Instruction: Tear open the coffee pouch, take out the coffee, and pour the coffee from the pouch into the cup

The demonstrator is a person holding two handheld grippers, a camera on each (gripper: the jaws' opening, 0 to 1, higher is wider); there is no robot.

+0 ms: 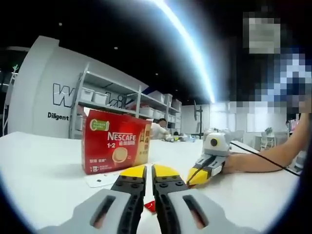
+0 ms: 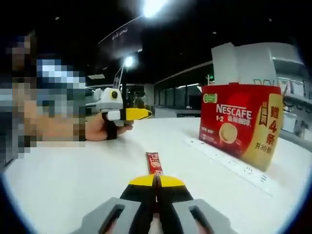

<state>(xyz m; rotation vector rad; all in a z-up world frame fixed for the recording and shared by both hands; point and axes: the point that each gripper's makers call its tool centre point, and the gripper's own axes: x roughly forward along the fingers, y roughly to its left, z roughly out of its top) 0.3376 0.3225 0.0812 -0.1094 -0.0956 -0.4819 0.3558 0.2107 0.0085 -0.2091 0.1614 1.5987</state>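
A: Which step is this?

B: The start, I'd judge. The right tool (image 2: 156, 181) has its yellow-tipped jaws pinched together on the near end of a slim red coffee stick pouch (image 2: 154, 163), which lies flat on the white tabletop (image 2: 73, 175) and points away from the tool. It looks unopened.

A: And the left tool?

B: In the left gripper view the left tool (image 1: 148, 171) has its jaws drawn nearly together with nothing between the tips; a scrap of red shows low down behind them. In the right gripper view it hovers off to the left, well apart from the pouch.

A: Next move?

B: Probably bring the left tool onto the pouch's free end, so the two can tear it.

A: The surroundings?

B: A red cardboard Nescafé box (image 2: 240, 124) stands on a flat white ruler-like strip (image 2: 229, 163). Metal shelving with bins (image 1: 112, 100) lines a white wall, under bright ceiling lights. I see no cup.
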